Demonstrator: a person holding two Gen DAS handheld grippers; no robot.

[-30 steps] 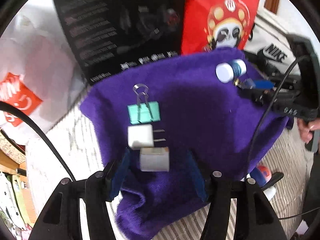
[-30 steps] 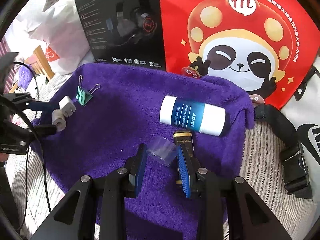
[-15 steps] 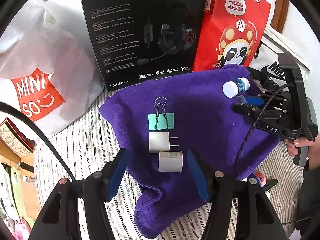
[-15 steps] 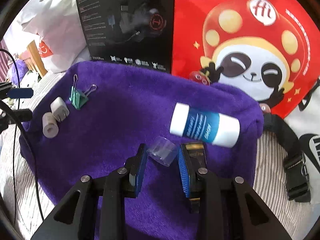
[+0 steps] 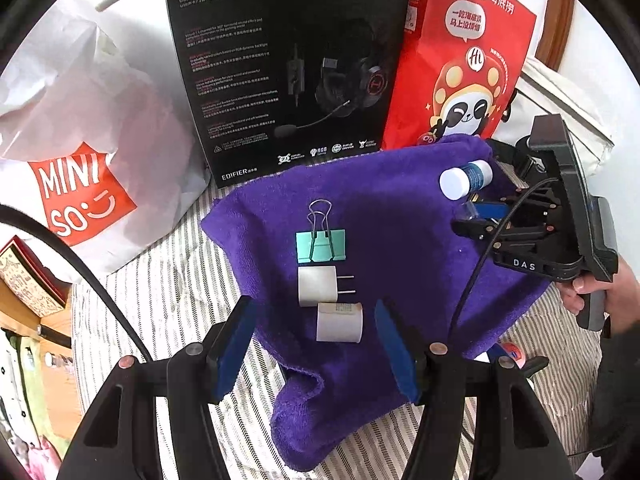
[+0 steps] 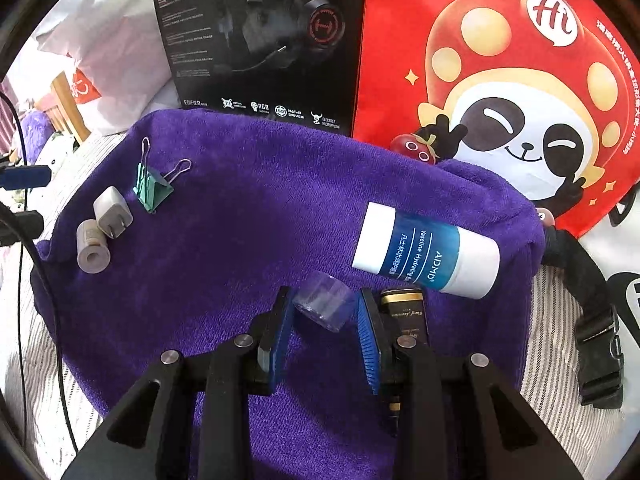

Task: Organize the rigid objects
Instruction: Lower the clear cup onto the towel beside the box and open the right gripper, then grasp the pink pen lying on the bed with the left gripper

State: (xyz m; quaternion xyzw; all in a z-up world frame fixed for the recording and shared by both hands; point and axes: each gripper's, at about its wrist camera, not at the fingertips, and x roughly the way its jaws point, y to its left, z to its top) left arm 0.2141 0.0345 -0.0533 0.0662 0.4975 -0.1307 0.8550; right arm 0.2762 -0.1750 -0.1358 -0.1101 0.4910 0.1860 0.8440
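Note:
A purple towel (image 5: 400, 248) (image 6: 248, 216) lies on a striped bed. On its left side a green binder clip (image 5: 320, 244) (image 6: 151, 190), a white plug charger (image 5: 318, 291) (image 6: 112, 213) and a grey-white cylinder adapter (image 5: 339, 323) (image 6: 93, 246) lie in a row. My left gripper (image 5: 316, 344) is open and empty, its fingers either side of the adapter. My right gripper (image 6: 324, 320) (image 5: 470, 218) is shut on a small clear plastic cap (image 6: 324, 307). A blue-and-white Vaseline tube (image 6: 426, 250) (image 5: 466, 178) and a black-gold item (image 6: 404, 312) lie beside it.
A black headset box (image 5: 288, 68) (image 6: 256, 40) and a red panda bag (image 5: 468, 64) (image 6: 520, 80) stand behind the towel. A white Miniso bag (image 5: 80, 152) is at the left. A black strap with buckle (image 6: 592, 320) lies right of the towel.
My left gripper has pulled back from the adapter and opened wider, so more of the towel and the boxes shows. My right gripper has moved slightly forward, holding the clear cap.

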